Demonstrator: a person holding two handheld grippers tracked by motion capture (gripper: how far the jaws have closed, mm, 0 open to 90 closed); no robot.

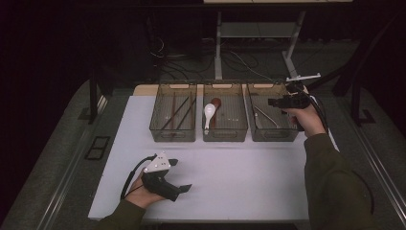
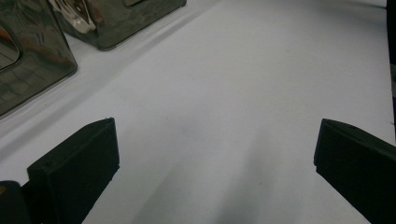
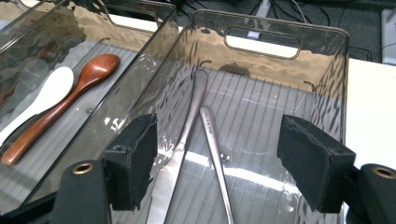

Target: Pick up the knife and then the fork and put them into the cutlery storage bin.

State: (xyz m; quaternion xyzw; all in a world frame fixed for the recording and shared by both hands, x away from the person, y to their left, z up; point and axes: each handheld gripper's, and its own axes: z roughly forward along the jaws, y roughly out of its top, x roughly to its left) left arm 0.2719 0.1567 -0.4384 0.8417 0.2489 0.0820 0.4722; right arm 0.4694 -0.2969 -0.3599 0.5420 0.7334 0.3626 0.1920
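From above, the right gripper [image 1: 276,102] hangs over the right bin [image 1: 273,135]; its own camera shows its jaws wide apart with nothing between them, and below them a knife [image 3: 180,149] and a second metal handle [image 3: 215,154] crossing on the bin floor. That camera also shows a wooden spoon [image 3: 70,100] and a white spoon [image 3: 44,98] in the neighbouring bin. The left gripper [image 1: 184,188] rests on the white table [image 2: 233,93], jaws wide and empty.

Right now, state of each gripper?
Left gripper: open, holding nothing, over the white table.
Right gripper: open, nothing held, above the right bin.
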